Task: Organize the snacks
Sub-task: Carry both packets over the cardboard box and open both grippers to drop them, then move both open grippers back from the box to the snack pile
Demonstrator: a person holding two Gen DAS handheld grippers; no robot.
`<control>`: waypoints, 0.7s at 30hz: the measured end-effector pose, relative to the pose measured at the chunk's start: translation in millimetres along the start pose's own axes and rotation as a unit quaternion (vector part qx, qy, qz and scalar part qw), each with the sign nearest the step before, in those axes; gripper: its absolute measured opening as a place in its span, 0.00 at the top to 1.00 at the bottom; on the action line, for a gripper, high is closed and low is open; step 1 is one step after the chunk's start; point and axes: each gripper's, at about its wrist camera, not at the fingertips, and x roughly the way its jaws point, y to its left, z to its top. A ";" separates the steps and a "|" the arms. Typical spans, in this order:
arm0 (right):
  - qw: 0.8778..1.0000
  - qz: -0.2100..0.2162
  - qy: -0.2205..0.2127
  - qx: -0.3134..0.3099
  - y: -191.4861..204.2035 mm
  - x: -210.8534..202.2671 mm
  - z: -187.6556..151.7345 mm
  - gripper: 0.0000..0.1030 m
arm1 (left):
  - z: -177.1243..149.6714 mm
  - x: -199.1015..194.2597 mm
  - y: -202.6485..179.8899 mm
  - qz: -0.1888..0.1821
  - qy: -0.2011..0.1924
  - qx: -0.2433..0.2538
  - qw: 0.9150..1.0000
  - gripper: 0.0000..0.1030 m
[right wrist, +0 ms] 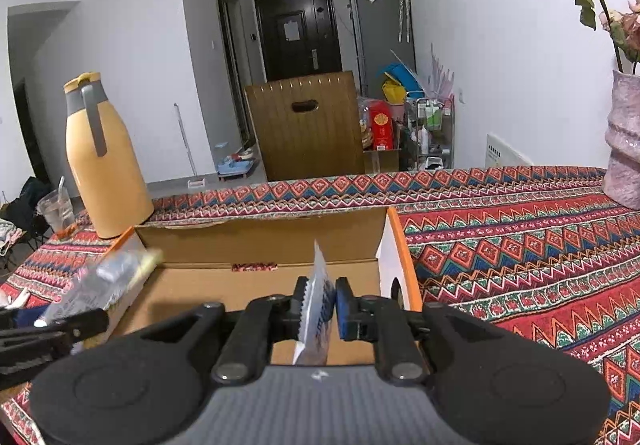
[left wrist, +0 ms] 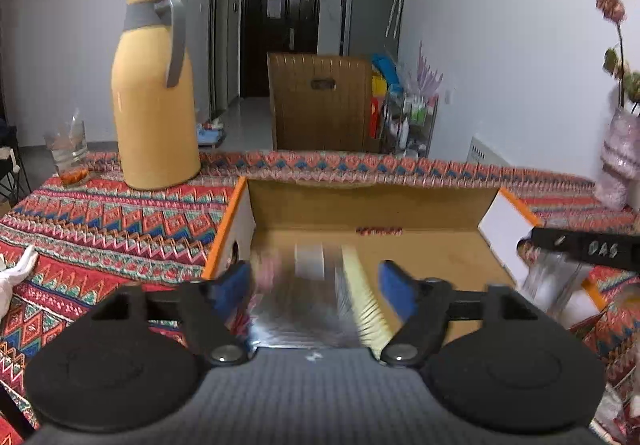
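Note:
An open cardboard box [left wrist: 360, 205] with orange edges lies on the patterned tablecloth. My left gripper [left wrist: 316, 281] hovers over the box's near left part, open wide. A silvery snack packet [left wrist: 304, 305] with a yellow serrated edge shows blurred between its blue pads, and they do not press it. In the right wrist view the same box [right wrist: 260, 241] is ahead. My right gripper [right wrist: 320, 305] stands slightly open over its near right part. A thin white and blue snack packet [right wrist: 318, 297] stands edge-on, loose between the jaws. Each gripper's black finger shows at the edge of the other's view.
A yellow thermos jug [left wrist: 152, 105] and a glass [left wrist: 68, 149] stand at the table's far left. A pink vase [right wrist: 624, 141] with dried flowers is at the far right. Patterned cloth [right wrist: 520, 253] spreads to the right of the box. A brown chair back [left wrist: 320, 101] is beyond the table.

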 end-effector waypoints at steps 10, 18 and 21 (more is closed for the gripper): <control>1.000 -0.009 -0.026 0.006 -0.7 -14.7 1.0 0.00 | 6.0 -22.4 3.8 -0.001 -0.039 -0.015 0.999 0.00; 0.999 -0.009 -0.042 -0.007 4.1 -29.5 3.2 0.00 | 12.0 -36.8 2.0 -0.001 -0.054 -0.015 0.998 0.00; 0.998 -0.007 -0.057 -0.014 7.6 -42.8 7.2 0.00 | 15.7 -46.3 2.3 -0.002 -0.062 -0.018 0.998 0.00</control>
